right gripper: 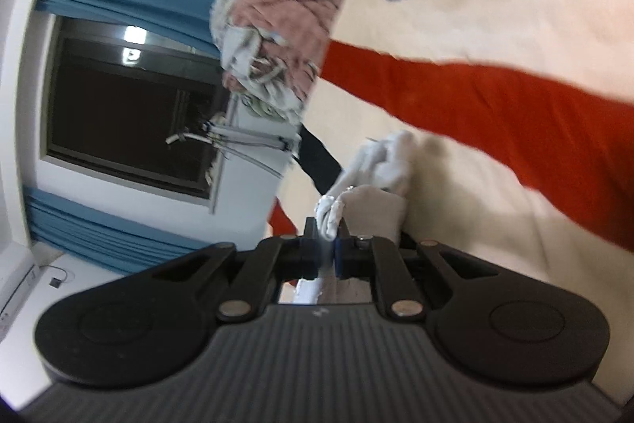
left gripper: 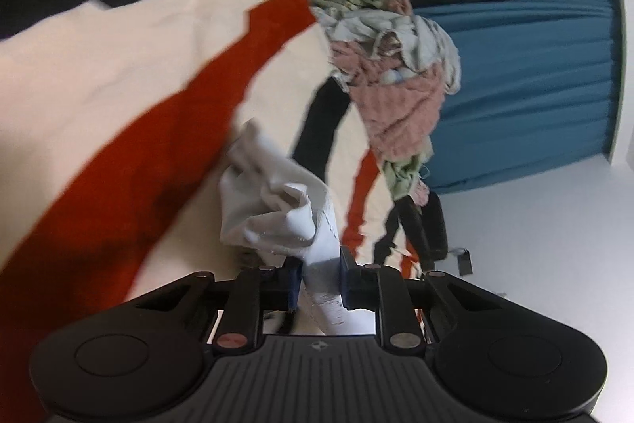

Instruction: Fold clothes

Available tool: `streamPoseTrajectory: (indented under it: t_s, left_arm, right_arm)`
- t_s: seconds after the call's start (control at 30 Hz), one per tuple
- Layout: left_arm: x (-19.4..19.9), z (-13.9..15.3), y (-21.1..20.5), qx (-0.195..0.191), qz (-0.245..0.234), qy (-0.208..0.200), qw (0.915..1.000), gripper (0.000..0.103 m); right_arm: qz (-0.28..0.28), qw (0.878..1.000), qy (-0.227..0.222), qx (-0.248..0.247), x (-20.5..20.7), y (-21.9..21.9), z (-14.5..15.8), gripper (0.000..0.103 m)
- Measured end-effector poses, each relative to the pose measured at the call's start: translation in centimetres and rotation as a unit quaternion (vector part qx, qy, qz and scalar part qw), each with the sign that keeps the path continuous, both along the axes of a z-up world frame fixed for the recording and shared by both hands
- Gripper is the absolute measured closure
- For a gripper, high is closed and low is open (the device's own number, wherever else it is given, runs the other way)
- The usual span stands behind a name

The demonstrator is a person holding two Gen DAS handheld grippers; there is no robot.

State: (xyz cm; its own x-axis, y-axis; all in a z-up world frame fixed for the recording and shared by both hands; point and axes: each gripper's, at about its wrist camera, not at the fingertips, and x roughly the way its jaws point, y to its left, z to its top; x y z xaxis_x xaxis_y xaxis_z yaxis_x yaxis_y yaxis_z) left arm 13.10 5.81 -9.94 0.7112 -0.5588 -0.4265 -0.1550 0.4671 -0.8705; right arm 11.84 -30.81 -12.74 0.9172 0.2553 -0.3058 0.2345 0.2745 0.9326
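Left wrist: left claw (left gripper: 321, 278) pinching white cloth (left gripper: 277, 209); right claw (right gripper: 327, 250) pinching it too, over striped blanket (left gripper: 119, 86).

Two grippers (left gripper: 321, 274) (right gripper: 327, 252) (one white garment (left gripper: 277, 213) each)

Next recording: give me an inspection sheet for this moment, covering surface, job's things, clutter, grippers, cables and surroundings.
Surface: striped cover in cream, red and black, spread flat.
Job's things: white cloth, bunched, held at two places; its other end shows in the right wrist view.
Clutter: pile of unfolded clothes, pink, grey and green, heaped at the cover's far edge.
Grippers: left gripper shut on the white cloth; right gripper shut on it too.
Cables: thin lead to a small black device on the floor.
Surroundings: blue curtain, dark window, metal stand, white wall.
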Motion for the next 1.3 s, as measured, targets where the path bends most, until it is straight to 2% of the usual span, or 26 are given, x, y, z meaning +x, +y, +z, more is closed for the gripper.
streamPoseTrajectory:
  t_s: [0.13,0.2,0.33,0.43,0.57,0.67,0.77,0.83,0.87,0.93,1.0,1.1,1.13,1.17,1.23,1.3]
  left_arm:
    - [3.2,3.7,-2.9,0.007,-0.025,0.011,0.9996,0.083]
    - [5.5,5.2,-5.2,0.02,-0.039,0.017,0.9989,0.083]
    - [11.5,7.8,-11.6,0.071,-0.066,0.014,0.9952,0.083]
    - [17.8,9.1,-16.9,0.108,-0.095,0.022,0.9893,0.083]
    - [25.7,11.0,-24.1,0.124,-0.128,-0.005,0.9839,0.084]
    - [30.4,12.0,-29.1,0.106,-0.143,-0.045,0.9829,0.084]
    - [34.4,12.3,-33.6,0.095,-0.155,-0.091,0.9792,0.084]
    - [36.1,11.2,-36.2,0.108,-0.161,-0.125,0.973,0.084]
    - [36.5,10.3,-37.3,0.125,-0.166,-0.137,0.9685,0.084]
    - [36.6,7.1,-39.2,0.173,-0.178,-0.17,0.9537,0.084]
    - [36.3,2.9,-39.9,0.211,-0.198,-0.168,0.9424,0.084]
    - [35.3,-3.4,-39.2,0.257,-0.229,-0.13,0.9299,0.083]
    - [34.6,-4.8,-38.9,0.28,-0.247,-0.13,0.9185,0.083]
    - [33.9,-5.6,-38.7,0.296,-0.259,-0.14,0.9089,0.083]
    - [32.7,-6.3,-38.1,0.312,-0.27,-0.155,0.8975,0.081]
    - [31.8,-6.1,-37.7,0.318,-0.276,-0.152,0.8944,0.084]
  right_arm:
    - [-0.022,1.0,0.012,0.006,1.3,-2.2,3.5,0.092]
    - [-0.032,0.999,0.017,0.009,3.1,-4.4,4.0,0.092]
    - [-0.052,0.998,0.028,0.014,6.8,-8.7,5.1,0.092]
    - [-0.053,0.998,0.035,-0.008,11.3,-13.3,5.2,0.092]
    - [-0.061,0.996,0.01,-0.058,16.7,-19.1,7.7,0.092]
    - [-0.07,0.993,-0.018,-0.098,20.6,-23.3,9.9,0.092]
    - [-0.082,0.985,-0.066,-0.135,22.9,-26.4,11.0,0.092]
    - [-0.083,0.979,-0.076,-0.168,23.8,-27.6,10.0,0.092]
    - [-0.08,0.977,-0.064,-0.186,24.2,-27.7,8.4,0.092]
    - [-0.075,0.972,-0.039,-0.221,25.0,-28.0,5.1,0.092]
    - [-0.061,0.969,-0.003,-0.24,25.5,-28.0,1.1,0.092]
    - [-0.032,0.972,0.044,-0.231,24.8,-27.3,-4.9,0.092]
    - [-0.025,0.972,0.054,-0.226,24.2,-26.9,-6.5,0.092]
    - [-0.021,0.972,0.063,-0.226,23.5,-26.3,-7.6,0.092]
    - [-0.016,0.971,0.081,-0.224,22.3,-25.3,-9.5,0.091]
    - [-0.012,0.971,0.106,-0.213,21.5,-24.9,-10.3,0.091]
